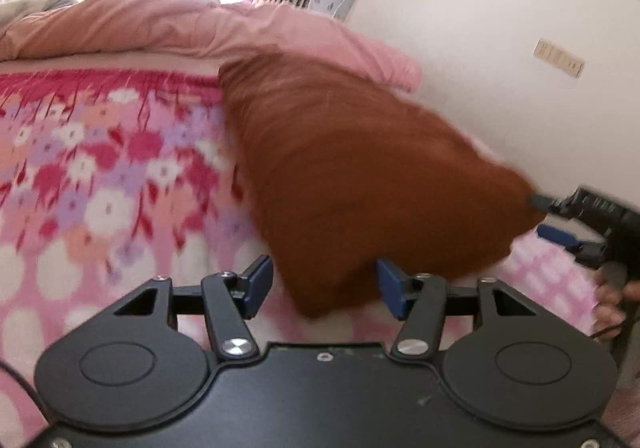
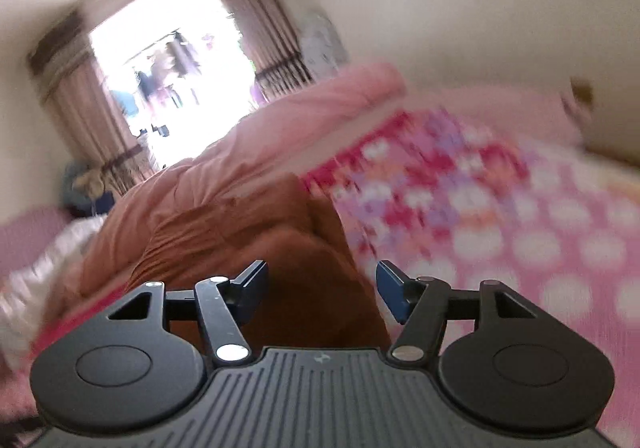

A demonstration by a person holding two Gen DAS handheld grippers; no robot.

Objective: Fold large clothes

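brown garment (image 1: 360, 184) lies on floral bedspread (image 1: 100, 176), near corner at 6 o'clock between left gripper (image 1: 324, 286) fingers, spread, not pinching. right gripper (image 2: 322, 290) fingers spread above cloth, nothing held. step judged: regrip corners; pinch hems square, lift together. open bed at 9 o'clock; wall (image 1: 480, 48) close at 2 o'clock.

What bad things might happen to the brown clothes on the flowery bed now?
1. Both the left hand-held gripper and the right hand-held gripper have open jaws with the brown garment loose between them, so it may slump and lose its fold.
2. In the left wrist view, one corner looks lifted by the right gripper's fingertip; it might snag or drop.
3. The pink quilt lies close behind and could get bunched in.
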